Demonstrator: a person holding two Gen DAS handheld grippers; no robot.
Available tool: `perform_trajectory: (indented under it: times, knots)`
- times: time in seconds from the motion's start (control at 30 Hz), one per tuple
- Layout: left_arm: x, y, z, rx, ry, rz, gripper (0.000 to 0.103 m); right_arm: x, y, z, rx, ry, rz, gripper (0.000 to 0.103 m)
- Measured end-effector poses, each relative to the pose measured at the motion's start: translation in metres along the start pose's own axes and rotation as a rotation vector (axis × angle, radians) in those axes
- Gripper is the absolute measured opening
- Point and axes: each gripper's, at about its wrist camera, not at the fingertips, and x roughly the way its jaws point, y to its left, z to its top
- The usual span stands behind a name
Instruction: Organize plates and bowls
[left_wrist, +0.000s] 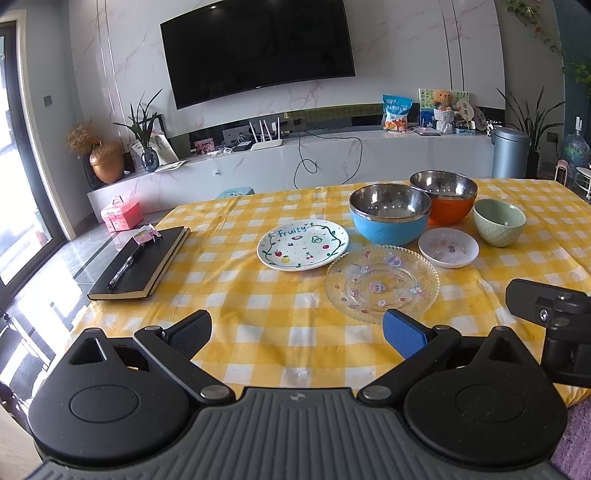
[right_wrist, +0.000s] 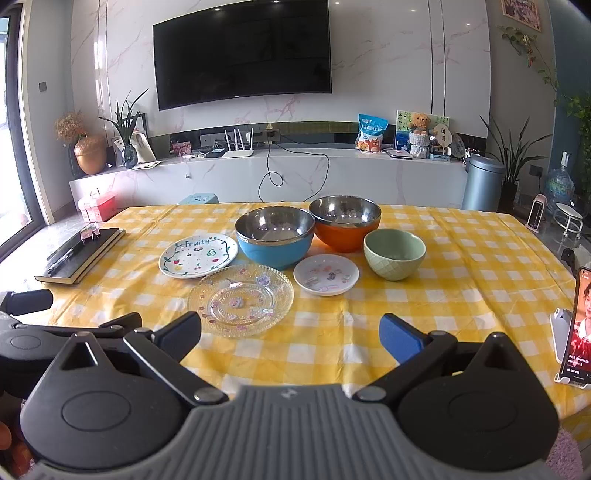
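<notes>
On the yellow-checked bench (right_wrist: 461, 266) three plates (right_wrist: 241, 299) sit in front of three bowls (right_wrist: 274, 236), unstacked (nothing sorted yet, I'd say). Left claw (left_wrist: 297, 332) and right claw (right_wrist: 290, 334) hover nearside, both spread apart and empty.

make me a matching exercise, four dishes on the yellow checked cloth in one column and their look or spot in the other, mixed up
Column one:
1. steel-lined blue bowl
2. pale green ceramic bowl
3. clear glass plate
4. white plate lettered "Fruity"

Column two:
A. nearest the grippers
B. farthest left of the dishes
C. farthest right of the dishes
D. touching the steel-lined orange bowl

Pairs: 1-D, 2-C, 3-A, 4-B
</notes>
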Motion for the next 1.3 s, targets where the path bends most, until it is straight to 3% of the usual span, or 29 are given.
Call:
perform_trajectory:
  times: [0.8,1.13,1.3]
  knots:
    - [0.0008,0.0007,-0.0010,-0.001,0.001,0.000,0.103,0.0023,0.0022,-0.0017,-0.006,0.005,-0.007,0.101]
    - [0.0009,0.0013,-0.0032,-0.003,0.000,0.000,0.103,0.0014,0.0000,-0.0025,0.024,-0.029,0.002,0.100]
    - [0.0011,0.0059,-0.0058,-0.017,-0.052,-0.029,0.103,0.0055,-0.0035,-0.0088,0.039,-0.078,-0.011,0.101]
